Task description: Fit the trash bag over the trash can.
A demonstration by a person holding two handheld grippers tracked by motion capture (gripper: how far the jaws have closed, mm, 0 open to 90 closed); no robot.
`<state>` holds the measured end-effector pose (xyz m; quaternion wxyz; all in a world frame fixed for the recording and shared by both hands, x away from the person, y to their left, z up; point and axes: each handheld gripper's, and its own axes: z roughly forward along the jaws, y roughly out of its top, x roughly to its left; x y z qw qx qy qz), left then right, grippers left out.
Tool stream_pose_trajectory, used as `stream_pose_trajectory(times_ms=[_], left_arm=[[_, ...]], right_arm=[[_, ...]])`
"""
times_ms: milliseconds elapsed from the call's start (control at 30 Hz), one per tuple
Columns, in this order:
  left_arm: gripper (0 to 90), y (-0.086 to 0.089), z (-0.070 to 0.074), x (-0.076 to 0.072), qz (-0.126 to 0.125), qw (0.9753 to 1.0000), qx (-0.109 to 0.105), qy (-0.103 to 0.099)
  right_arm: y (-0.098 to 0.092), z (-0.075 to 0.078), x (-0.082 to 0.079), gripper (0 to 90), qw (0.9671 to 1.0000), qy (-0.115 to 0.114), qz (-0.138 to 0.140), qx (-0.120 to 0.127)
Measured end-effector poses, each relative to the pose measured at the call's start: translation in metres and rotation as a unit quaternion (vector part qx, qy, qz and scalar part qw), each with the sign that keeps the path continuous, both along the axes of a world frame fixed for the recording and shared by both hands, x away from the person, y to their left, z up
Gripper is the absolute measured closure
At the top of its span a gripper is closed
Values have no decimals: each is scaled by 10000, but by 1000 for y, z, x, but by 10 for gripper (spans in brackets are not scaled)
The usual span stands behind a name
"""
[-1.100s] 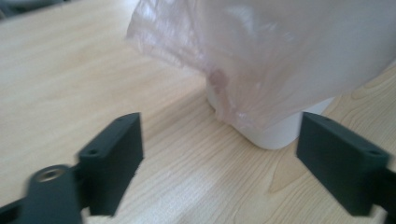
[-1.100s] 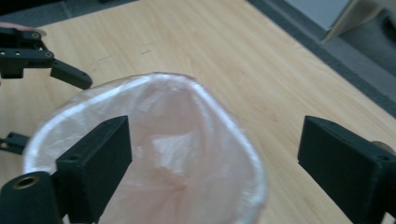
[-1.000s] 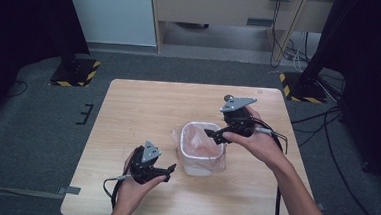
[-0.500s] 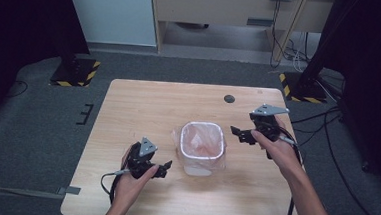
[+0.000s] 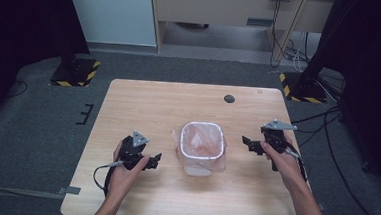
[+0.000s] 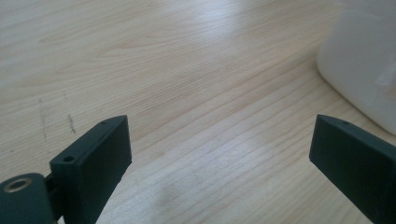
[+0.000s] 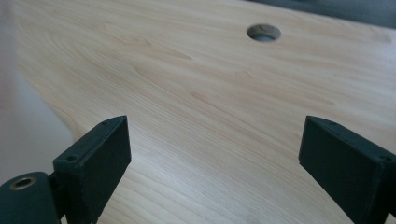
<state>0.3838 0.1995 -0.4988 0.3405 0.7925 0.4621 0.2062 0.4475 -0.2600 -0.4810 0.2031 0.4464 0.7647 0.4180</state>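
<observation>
A small white bin [image 5: 202, 147] lined with a clear plastic bag stands near the middle of the wooden table [image 5: 143, 109]. My left gripper [image 5: 154, 159] rests low over the table to the bin's left, jaws wide apart and empty. In the left gripper view the bin's white wall [image 6: 364, 60] shows at the upper right, past my left gripper [image 6: 219, 154]. My right gripper [image 5: 249, 143] hovers to the right of the bin, open and holding nothing. In the right gripper view the right gripper [image 7: 212, 156] faces bare wood, with the bin's blurred edge [image 7: 18, 130] at the far left.
A round cable hole [image 5: 229, 98] sits in the table's far side, also the cable hole [image 7: 264, 32] in the right gripper view. Cables trail from both grippers toward the front edge. Black stand bases with yellow-striped feet [image 5: 75, 73] stand on the grey floor beyond the table.
My right gripper has left the bin's rim and moved right and toward the table's right edge, open. The left gripper shifted slightly toward the front and stayed open.
</observation>
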Motion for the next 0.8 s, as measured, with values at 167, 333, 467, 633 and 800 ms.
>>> stream_pose_trajectory(times_ms=[167,333,467,633,800], left_arm=[[56,5,-15,23,310,9994,33,120],[57,7,-27,39,510,9981,220,284],[32,12,-35,39,574,9978,119,322],[16,13,-37,40,562,9981,88,221],[1,13,-38,40,532,9983,65,206]], right_arm=[[-9,-25,8,99,9993,134,-351,3],[-13,-44,16,103,9981,264,-555,-59],[-11,-53,16,103,9969,354,-655,-267],[-9,-57,17,91,9954,437,-678,-516],[-9,-58,18,40,9932,608,-723,-675]])
